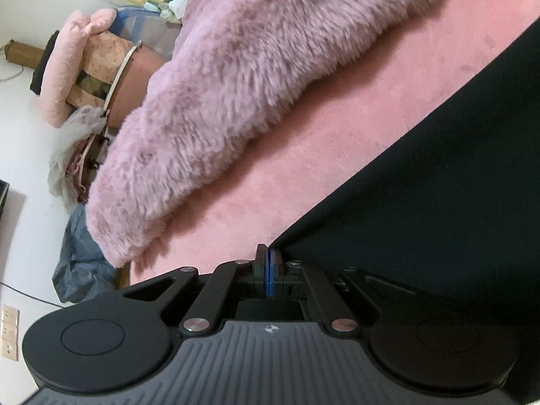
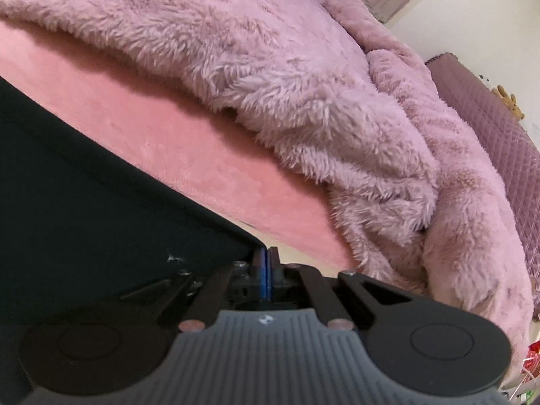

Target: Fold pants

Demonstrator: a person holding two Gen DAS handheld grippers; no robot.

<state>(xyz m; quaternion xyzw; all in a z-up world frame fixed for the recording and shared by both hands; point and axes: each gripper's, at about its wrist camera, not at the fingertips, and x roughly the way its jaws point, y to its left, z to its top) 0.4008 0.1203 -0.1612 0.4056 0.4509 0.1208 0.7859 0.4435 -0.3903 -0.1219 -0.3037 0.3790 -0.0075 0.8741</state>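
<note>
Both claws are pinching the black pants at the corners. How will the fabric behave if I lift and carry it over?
The black pants will probably drape limply; between the left claw and right claw the edge runs straight, seemingly under tension. The cloth looks thin and light. The pink bed sheet looks plush, so dragging may catch.

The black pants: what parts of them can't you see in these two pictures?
- Left wrist view: the black pants run off the right edge and behind the left hand-held gripper; legs and waistband cannot be told apart.
- Right wrist view: the pants are cut off by the left edge; the right hand-held gripper hides their near part.
- Both views: dark cloth hides any folds or seams.
</note>
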